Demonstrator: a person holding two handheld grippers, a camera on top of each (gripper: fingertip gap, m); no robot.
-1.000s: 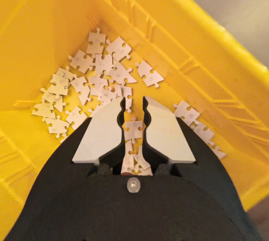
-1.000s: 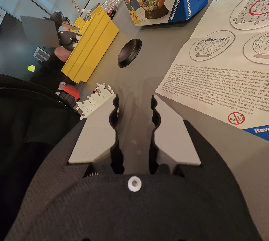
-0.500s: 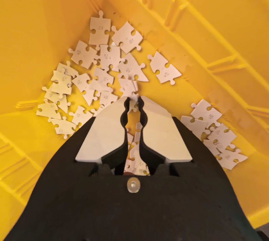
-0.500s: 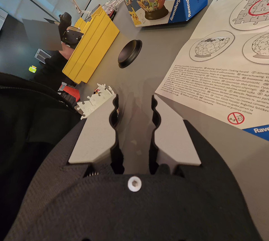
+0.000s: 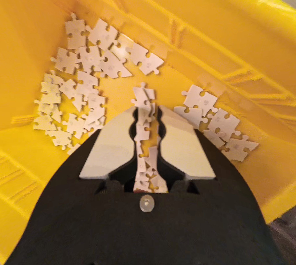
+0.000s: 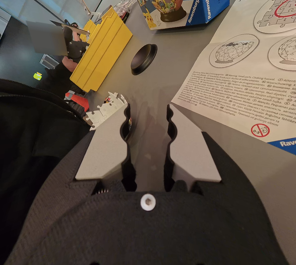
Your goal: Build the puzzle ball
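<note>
- The big yellow ribbed plastic bin is filling the left wrist view, and its slanted walls are crowding the tool; a fast exit is risking a finger clipping a rib and jolting whatever is being carried
- The grey tabletop is lying bare under the right tool, so a dropped piece is likely sliding off toward the dark edge at the left of the frame
- The left gripper is sitting low in the bin at frame centre with its jaws narrow; the blur is hiding whether they are actually pinching anything, so I cannot tell, and a loose pinch is risking a slip on the way out
- The right gripper is hovering over the table with its jaws spread and empty; swinging left is risking a knock on the built part just beside its left finger
- The curved white-backed assembled puzzle shell is resting at centre left of the right wrist view, near the table edge; a nudge is risking popped joints or a fall
- The flat white loose puzzle pieces are lying heaped face down at upper left in the bin, overlapping; a neighbour is likely riding along
- The single white tabbed piece is poking up just past the left fingertips with a second one overlapping it, so two may be lifting at once
</note>
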